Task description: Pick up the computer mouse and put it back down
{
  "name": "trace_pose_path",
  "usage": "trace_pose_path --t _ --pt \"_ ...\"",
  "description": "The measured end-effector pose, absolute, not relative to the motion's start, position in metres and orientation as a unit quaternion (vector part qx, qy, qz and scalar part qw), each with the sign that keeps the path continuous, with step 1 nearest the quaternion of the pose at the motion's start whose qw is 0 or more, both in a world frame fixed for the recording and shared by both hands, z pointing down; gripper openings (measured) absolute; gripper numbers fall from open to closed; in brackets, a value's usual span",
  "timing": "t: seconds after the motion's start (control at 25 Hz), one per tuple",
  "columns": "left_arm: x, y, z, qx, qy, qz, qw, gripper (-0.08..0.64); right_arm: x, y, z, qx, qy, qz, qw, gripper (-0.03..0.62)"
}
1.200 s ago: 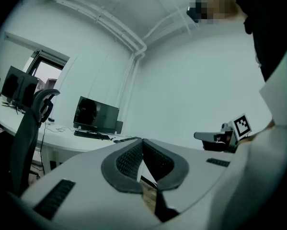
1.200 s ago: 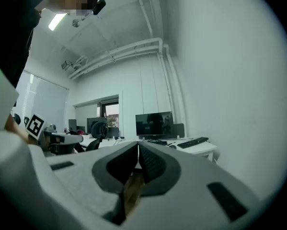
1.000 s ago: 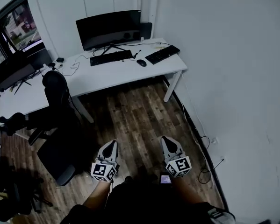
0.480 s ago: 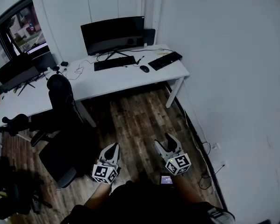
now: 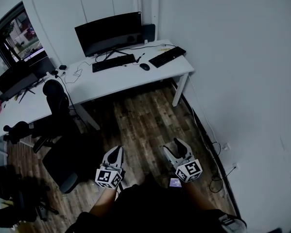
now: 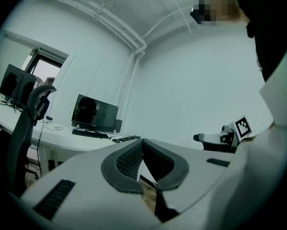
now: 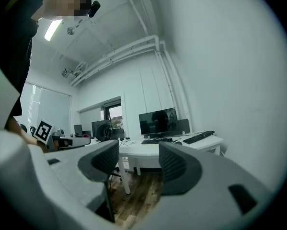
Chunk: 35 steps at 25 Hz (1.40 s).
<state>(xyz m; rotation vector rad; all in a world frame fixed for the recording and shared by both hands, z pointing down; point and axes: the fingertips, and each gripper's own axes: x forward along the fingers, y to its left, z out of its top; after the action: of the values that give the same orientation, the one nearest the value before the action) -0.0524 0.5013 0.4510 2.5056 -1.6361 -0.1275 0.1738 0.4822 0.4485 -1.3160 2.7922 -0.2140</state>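
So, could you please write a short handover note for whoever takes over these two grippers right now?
left gripper: shut, empty.
right gripper: open, empty.
Both are held low over the wooden floor, well short of the desk.
mouse: on the white desk, between the black keyboard and the second keyboard.
Done: nothing; the mouse is untouched.
Left: approach the desk, grasp the mouse, lift it, set it back down.

Office with white desk [image 5: 128,79], wide monitor [image 5: 109,32], keyboard [image 5: 113,60], black swivel chair [image 5: 56,92].
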Motion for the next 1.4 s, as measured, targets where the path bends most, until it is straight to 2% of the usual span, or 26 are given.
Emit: trace_pose_path --t 0.4,0.68,1.12,1.4 --pt "-0.027 0.489 0.462 0.826 -0.556 -0.036 0.089 -0.006 0.196 0.458 0.458 -0.418 0.903 -0.086 0.046 0.262" --pt "-0.044 0.415 0.472 0.821 -0.563 -0.038 0.084 -0.006 0.196 0.384 0.472 -0.436 0.895 -0.087 0.032 0.262" --pt "-0.104 0.246 0.452 0.827 -0.554 -0.053 0.084 -0.006 0.128 0.222 0.434 -0.437 0.897 -0.065 0.021 0.262" --pt "-0.137 0.182 0.454 0.823 -0.557 -0.063 0.092 -0.006 0.078 0.159 0.421 -0.417 0.907 -0.056 0.020 0.262"
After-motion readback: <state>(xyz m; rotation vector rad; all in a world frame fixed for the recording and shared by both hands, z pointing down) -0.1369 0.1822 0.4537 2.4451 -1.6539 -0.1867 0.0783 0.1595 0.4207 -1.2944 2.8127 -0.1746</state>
